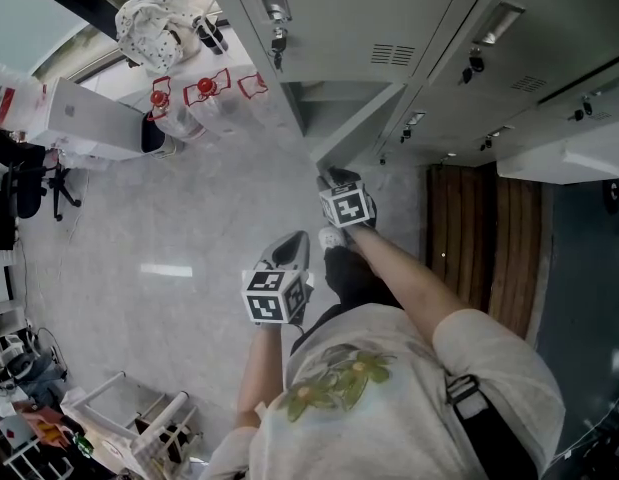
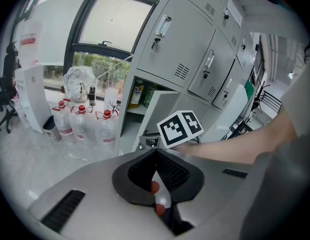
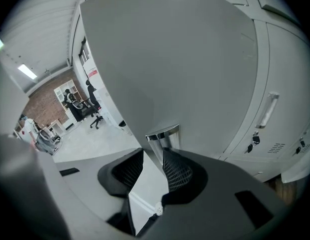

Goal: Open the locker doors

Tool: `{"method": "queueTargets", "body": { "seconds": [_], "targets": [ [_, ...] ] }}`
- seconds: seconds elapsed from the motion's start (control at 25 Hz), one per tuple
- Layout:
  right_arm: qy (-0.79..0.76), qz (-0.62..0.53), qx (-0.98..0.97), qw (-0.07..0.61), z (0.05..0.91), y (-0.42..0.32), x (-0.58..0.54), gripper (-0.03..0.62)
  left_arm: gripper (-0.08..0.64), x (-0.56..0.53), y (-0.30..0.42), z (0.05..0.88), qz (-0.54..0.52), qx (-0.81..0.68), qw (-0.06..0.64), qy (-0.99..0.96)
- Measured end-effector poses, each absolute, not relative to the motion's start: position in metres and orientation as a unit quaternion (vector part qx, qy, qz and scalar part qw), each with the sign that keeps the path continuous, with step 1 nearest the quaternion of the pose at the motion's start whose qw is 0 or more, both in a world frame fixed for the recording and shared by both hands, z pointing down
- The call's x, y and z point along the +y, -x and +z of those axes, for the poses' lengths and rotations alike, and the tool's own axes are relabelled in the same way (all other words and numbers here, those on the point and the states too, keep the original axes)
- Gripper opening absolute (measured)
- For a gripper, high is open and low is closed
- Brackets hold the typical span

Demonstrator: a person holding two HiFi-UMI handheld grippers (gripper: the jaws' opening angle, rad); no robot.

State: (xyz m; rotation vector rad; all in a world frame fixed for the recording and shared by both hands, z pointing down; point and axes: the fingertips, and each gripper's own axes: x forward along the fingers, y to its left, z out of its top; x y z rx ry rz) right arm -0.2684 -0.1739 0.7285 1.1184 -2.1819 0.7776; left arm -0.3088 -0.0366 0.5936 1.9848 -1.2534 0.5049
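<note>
The grey lockers (image 1: 389, 18) run along the top of the head view. One low locker door (image 1: 354, 128) stands swung out, and my right gripper (image 1: 334, 178) is at its edge. In the right gripper view that door (image 3: 165, 59) fills the frame, and my right gripper (image 3: 155, 159) is shut on its metal handle (image 3: 163, 134). My left gripper (image 1: 292, 246) hangs lower left of it, shut and empty (image 2: 156, 154). From the left gripper view the open door (image 2: 162, 109) shows, with cartons on a shelf (image 2: 139, 95) inside. The doors above stay closed (image 2: 190, 44).
Water bottles with red caps (image 1: 204, 98) stand on the floor left of the open locker, beside a white box (image 1: 89, 118) and a patterned bag (image 1: 154, 18). A white wire rack (image 1: 129, 418) sits at the lower left. Wooden panelling (image 1: 484, 238) lies right of my arm.
</note>
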Motion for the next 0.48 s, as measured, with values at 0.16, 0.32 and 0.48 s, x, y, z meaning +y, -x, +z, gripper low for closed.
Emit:
{"method": "queueTargets", "body": {
  "seconds": [0.16,0.32,0.48],
  "targets": [
    [-0.417,0.293,-0.814,0.281,0.729,0.264,-0.168,0.135,0.031,-0.032,0.302,0.595,0.2,-0.481,0.362,-0.773],
    [-0.416,0.291,-0.815,0.279,0.729,0.258,-0.163,0.133,0.031,-0.028,0.298,0.595,0.199,-0.48,0.361,-0.774],
    [-0.417,0.286,-0.817,0.278,0.728,0.254,-0.156,0.116,0.031,-0.022,0.294,0.597,0.197,-0.482,0.362,-0.773]
  ]
}}
